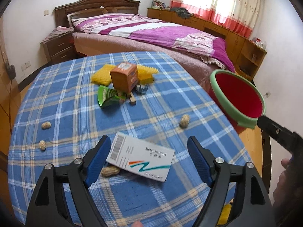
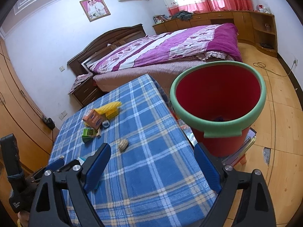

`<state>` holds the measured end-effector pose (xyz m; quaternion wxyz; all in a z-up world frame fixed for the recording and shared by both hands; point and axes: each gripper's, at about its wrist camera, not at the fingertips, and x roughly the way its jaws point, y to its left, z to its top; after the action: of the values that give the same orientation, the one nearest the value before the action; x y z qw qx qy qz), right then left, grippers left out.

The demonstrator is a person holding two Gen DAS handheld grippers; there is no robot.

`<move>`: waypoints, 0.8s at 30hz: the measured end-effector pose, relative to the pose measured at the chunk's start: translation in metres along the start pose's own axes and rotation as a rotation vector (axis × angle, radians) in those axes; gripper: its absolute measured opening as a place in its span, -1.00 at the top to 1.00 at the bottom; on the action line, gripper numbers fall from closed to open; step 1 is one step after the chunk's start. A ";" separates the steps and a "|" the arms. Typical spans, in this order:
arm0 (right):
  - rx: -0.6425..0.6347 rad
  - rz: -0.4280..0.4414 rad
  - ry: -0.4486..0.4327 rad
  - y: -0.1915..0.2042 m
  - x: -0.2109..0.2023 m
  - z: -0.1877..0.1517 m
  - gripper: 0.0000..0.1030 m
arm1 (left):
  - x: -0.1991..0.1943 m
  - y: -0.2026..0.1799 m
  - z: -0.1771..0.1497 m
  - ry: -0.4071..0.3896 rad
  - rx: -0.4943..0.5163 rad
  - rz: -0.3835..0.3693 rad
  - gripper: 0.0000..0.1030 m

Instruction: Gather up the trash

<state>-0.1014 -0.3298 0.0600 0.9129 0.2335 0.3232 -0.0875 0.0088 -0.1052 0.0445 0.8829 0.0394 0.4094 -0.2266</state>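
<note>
A white medicine box point(image 1: 141, 157) lies on the blue plaid tablecloth point(image 1: 75, 104), between the fingers of my open left gripper point(image 1: 149, 147). A peanut point(image 1: 110, 170) lies under its near edge. More peanuts point(image 1: 184, 121) lie around. Farther off stand an orange carton point(image 1: 124, 77), a green wrapper point(image 1: 107, 96) and yellow packets point(image 1: 103, 74). A red bucket with a green rim point(image 2: 217, 102) stands beside the table's right edge, just ahead of my open, empty right gripper point(image 2: 152, 155). The bucket also shows in the left wrist view point(image 1: 238, 98).
A bed with a purple cover point(image 1: 151, 32) stands behind the table. A dark nightstand point(image 1: 58, 46) is at its left. Wooden cabinets point(image 1: 236, 37) line the far wall under the curtains. The bucket rests on stacked books point(image 2: 244, 149) over a wooden floor point(image 2: 280, 113).
</note>
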 end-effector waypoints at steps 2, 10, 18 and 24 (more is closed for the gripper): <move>-0.001 -0.001 0.009 0.001 0.001 -0.002 -0.78 | 0.003 0.000 -0.005 0.014 0.019 -0.002 -0.69; -0.001 -0.009 0.028 0.004 0.005 -0.006 -0.78 | 0.025 0.006 -0.015 0.072 0.035 -0.009 -0.74; 0.010 -0.014 0.047 0.003 0.011 -0.008 -0.78 | 0.042 0.012 -0.020 0.104 0.049 0.010 -0.83; 0.013 -0.014 0.061 0.003 0.016 -0.010 -0.78 | 0.048 0.012 -0.016 0.095 0.066 0.012 -0.83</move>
<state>-0.0936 -0.3230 0.0446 0.9005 0.2398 0.3518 -0.0886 0.0292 -0.1082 -0.0030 0.8621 0.0815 0.4428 -0.2326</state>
